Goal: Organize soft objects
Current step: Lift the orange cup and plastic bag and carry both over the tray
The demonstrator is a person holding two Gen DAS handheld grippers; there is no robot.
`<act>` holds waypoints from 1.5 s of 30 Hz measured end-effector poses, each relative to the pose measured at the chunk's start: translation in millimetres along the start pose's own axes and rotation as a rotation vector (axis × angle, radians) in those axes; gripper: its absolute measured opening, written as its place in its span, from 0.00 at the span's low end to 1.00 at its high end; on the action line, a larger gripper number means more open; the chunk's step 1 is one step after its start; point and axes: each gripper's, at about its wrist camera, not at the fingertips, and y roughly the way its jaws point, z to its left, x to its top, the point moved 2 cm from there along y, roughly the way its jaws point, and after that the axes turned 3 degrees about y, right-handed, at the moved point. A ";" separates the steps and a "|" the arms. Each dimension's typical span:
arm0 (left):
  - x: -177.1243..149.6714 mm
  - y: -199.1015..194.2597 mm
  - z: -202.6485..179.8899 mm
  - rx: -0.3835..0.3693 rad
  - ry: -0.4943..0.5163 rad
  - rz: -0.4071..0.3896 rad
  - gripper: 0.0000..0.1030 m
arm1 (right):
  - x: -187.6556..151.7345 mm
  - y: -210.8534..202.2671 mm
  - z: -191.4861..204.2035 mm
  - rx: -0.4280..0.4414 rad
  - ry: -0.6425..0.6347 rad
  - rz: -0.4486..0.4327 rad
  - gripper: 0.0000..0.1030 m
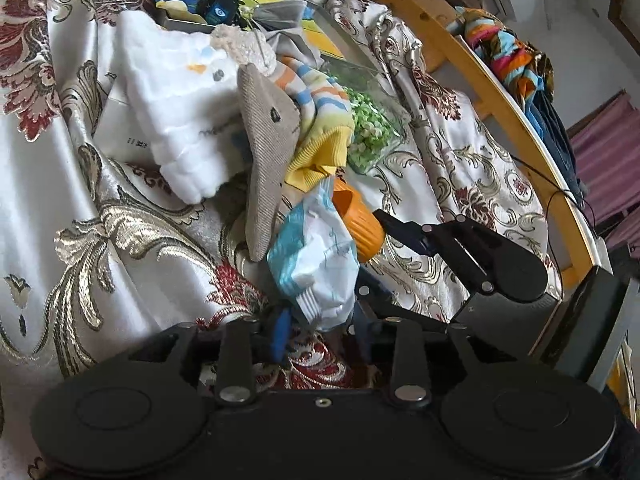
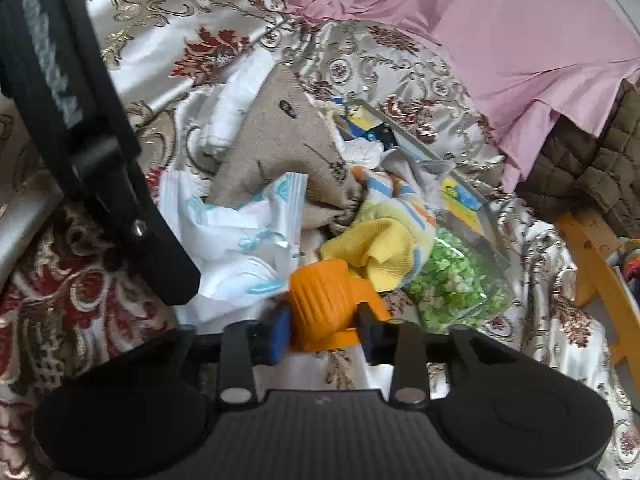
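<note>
A pile of soft things lies on a floral bedspread (image 1: 80, 200). A white and blue crinkled packet (image 1: 316, 256) sits between the pads of my left gripper (image 1: 320, 330), which is closed on its lower end; the packet also shows in the right wrist view (image 2: 236, 240). My right gripper (image 2: 324, 332) is shut on an orange ribbed cup (image 2: 324, 300), also seen in the left wrist view (image 1: 360, 224). Behind them lie a beige corduroy toy (image 1: 264, 140), a yellow striped sock (image 1: 320, 120), a white fluffy cloth (image 1: 172, 112) and a bag of green pieces (image 1: 370, 128).
A grey tray with a picture book and a black toy (image 1: 220, 4) lies at the back. A wooden rail (image 1: 500, 92) with draped colourful clothes (image 1: 516, 56) runs along the right. A pink sheet (image 2: 500, 32) covers the far side in the right wrist view.
</note>
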 end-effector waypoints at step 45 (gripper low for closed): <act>8.9 -31.4 -22.9 0.048 0.126 -0.267 0.16 | 11.6 -25.1 -29.2 -0.090 0.152 -0.141 0.14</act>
